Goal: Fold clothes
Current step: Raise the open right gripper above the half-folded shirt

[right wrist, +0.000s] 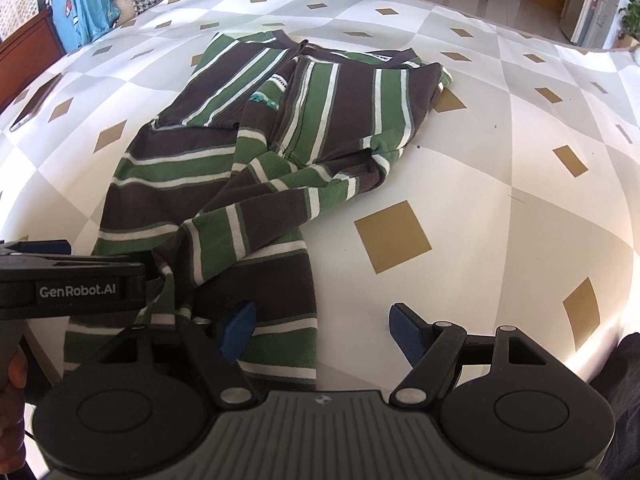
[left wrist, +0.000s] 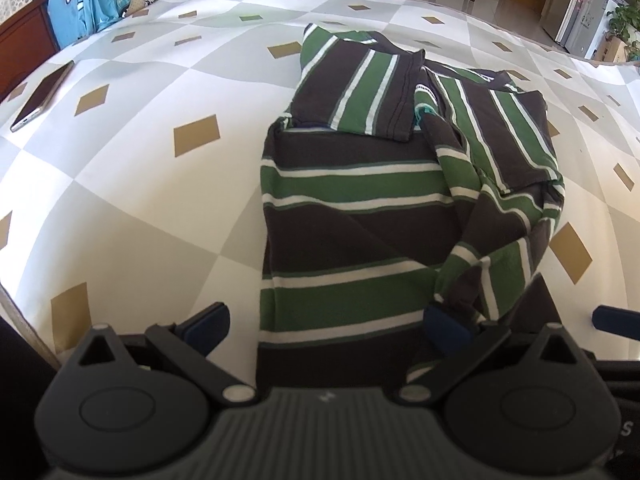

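Your left gripper (left wrist: 328, 326) and right gripper (right wrist: 322, 330) both stood spread apart, clamping nothing, over the near hem of the striped shirt (left wrist: 352, 208), half-folded on the checked worktop (left wrist: 132, 184).

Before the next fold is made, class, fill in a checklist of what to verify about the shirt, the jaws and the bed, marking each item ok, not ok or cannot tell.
1. Left sleeve of the striped shirt folded flat onto the body: ok.
2. Right side folded flat: not ok; it lies rumpled and twisted across the body.
3. Right gripper free of cloth: ok; jaws open above the hem's edge, gripping nothing.
4. Left gripper free of cloth: cannot tell; jaws wide, one pad against the rumpled fold.
5. Phone clear of the shirt: ok; it lies apart near the bed's edge.
6. Bedspread smooth beside the shirt: ok.
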`<state>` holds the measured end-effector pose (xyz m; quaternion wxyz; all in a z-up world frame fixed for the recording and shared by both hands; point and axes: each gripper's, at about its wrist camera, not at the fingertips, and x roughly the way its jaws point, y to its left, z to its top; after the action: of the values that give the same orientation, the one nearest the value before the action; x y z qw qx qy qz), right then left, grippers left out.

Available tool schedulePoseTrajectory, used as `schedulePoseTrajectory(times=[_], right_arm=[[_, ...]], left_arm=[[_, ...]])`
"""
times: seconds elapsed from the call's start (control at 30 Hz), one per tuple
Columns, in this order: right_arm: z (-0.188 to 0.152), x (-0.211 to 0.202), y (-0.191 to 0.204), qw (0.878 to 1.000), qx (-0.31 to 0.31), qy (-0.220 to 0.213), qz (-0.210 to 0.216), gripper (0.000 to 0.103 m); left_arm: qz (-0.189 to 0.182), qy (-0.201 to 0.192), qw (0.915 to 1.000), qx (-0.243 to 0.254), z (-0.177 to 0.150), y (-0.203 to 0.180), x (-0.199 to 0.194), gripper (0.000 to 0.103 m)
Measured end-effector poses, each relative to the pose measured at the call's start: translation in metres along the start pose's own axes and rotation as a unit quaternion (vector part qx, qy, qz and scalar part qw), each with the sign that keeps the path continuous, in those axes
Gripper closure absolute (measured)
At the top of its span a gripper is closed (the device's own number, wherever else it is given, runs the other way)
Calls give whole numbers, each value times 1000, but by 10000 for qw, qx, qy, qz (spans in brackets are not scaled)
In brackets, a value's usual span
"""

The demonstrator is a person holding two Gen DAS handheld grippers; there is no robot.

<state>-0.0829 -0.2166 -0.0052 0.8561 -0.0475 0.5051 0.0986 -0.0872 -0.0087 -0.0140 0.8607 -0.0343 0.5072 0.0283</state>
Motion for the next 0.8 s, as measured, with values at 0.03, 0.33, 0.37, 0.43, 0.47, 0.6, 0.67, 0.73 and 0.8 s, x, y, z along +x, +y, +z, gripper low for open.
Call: schedulePoseTrajectory(times=[0.03,0.33,0.37,0.43,0.47,0.6,0.67,0.73,0.8], right_arm=[[2,-3,-3,9999,95,-32,16,30],[23,-5,-32,9939,1035,-60,385,30],[25,-4,-34,9928,1114,-26,431,30],[32,-2,-34,9928,1099,-2,474,30],[35,-1,-34,9928,1092,10,496,30],[48,0,-35,9934,1002,-7,566,30],[54,2,-37,9930,999,-4,625,30],[59,5,-41,9924,1023,31,682,30],[64,8,-45,9921,1034,61,711,30]], left_arm=[[12,-23,10000,12,2,0,-1,0],[-62,204,9994,279,21,-8,-3,0],[-79,203,9993,312,24,-10,-4,0],[-95,152,9991,382,30,-12,-7,0],[-115,131,9989,425,33,-14,-8,0],[-183,123,9977,642,46,-20,-10,0],[-185,123,9968,767,51,-21,-10,0],[-178,123,9957,896,57,-22,-10,0],[-116,79,9947,1015,62,-22,-9,0]])
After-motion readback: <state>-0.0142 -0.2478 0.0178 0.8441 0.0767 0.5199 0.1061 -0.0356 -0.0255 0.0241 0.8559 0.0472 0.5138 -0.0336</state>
